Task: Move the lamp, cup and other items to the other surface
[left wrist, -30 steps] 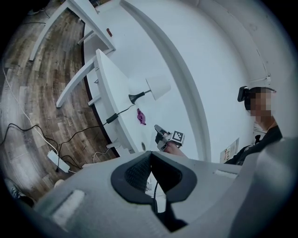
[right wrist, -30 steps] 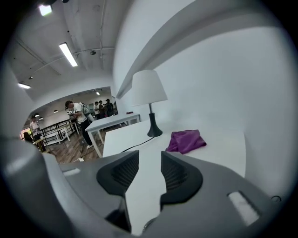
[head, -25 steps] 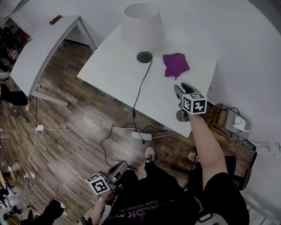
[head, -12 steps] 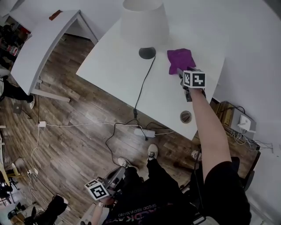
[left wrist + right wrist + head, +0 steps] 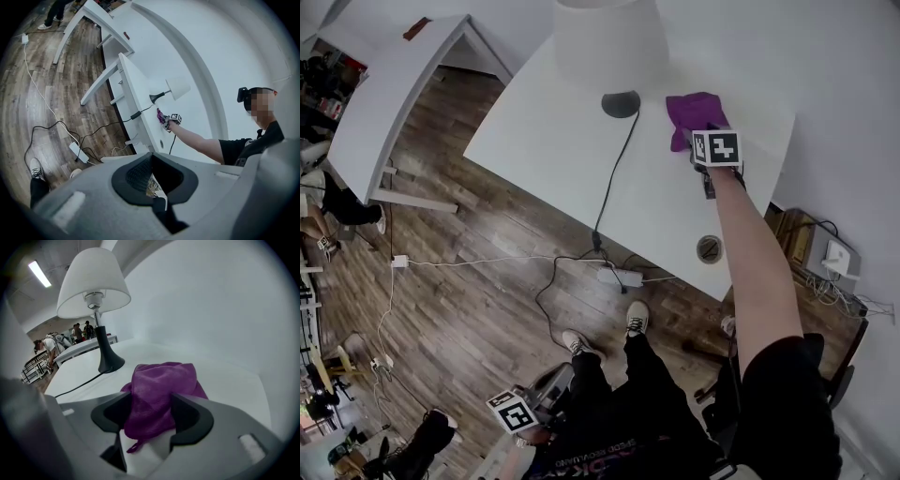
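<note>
My right claw (image 5: 151, 417) has just been opening and is standing wide around the purple cloth (image 5: 161, 383), upper right in the head view, beside the lamp (image 5: 609, 37). The table (image 5: 548, 141) is lying mostly bare toward its lower-left edge. Only my claw's own view is showing the cloth between the jaws. My left claw (image 5: 151, 182) is hanging closed and empty.
</note>
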